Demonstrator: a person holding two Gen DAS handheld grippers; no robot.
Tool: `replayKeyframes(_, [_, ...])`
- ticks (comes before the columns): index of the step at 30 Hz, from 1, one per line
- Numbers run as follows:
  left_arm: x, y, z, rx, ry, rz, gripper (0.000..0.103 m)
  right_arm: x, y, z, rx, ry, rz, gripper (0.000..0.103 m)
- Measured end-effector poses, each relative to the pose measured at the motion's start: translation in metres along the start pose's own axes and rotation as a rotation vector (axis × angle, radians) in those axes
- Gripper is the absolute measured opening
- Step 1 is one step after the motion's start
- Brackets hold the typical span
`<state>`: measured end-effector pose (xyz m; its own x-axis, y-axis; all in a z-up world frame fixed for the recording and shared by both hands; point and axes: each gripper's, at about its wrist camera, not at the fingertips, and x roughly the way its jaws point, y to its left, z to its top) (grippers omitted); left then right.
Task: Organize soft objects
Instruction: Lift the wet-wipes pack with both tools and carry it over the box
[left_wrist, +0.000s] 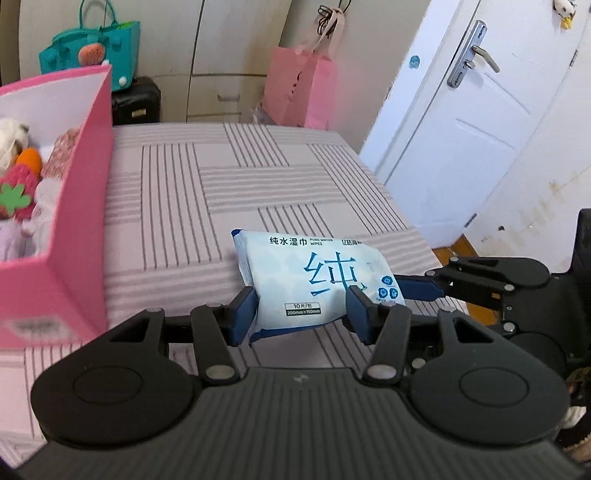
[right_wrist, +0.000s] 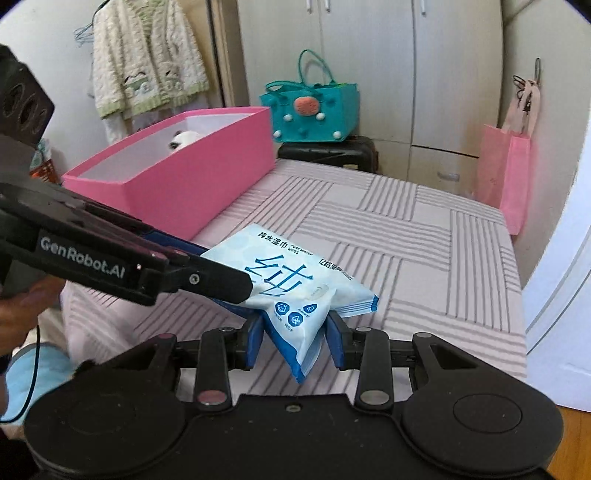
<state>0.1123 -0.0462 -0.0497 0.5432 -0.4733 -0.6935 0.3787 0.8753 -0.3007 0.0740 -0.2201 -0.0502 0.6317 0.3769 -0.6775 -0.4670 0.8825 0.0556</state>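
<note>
Both tools grip the same item: the left hand-held gripper (left_wrist: 303, 314) pinches the near end of a pack of wet wipes (left_wrist: 314, 280), its blue pads pressed against the pack's two sides, while the right hand-held gripper (right_wrist: 295, 338) squeezes the pack's other end, the wrapper bunched and creased between its pads. The pack hangs in the air over the bed (left_wrist: 229, 177), clear of the striped cover, carried between the two tools. In the left wrist view the pink box (left_wrist: 88, 192) stands on the bed to the left of the pack, well apart from it, and already holds several soft things: a white plush toy (left_wrist: 11, 140), an orange piece (left_wrist: 29, 160), a strawberry-shaped plush (left_wrist: 14, 192) and a floral cloth bundle (left_wrist: 61, 151). That suggests most of the sorting is done, with the wipes the item now in hand; no other loose soft objects show on the part of the bed that is visible. What seems left is to bring the pack over the box's open top, let both grips go so it drops in among the toys, and then check for anything out of view. The teal felt bag (right_wrist: 314, 110) and the pink paper bag (right_wrist: 506, 173) beyond the bed look uninvolved
</note>
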Motion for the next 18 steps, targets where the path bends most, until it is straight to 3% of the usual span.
replayKeyframes(9, [-0.045, 0.026, -0.038, -0.042, 0.045, -0.025, 0.052, -0.013, 0.044, -0.002, -0.063, 0.062, 0.088, 0.042])
replayKeyframes(18, [-0.091, 0.06, -0.072, -0.116, 0.04, 0.058, 0.052, -0.003, 0.095, 0.003, -0.152, 0.078, 0.203, 0.042])
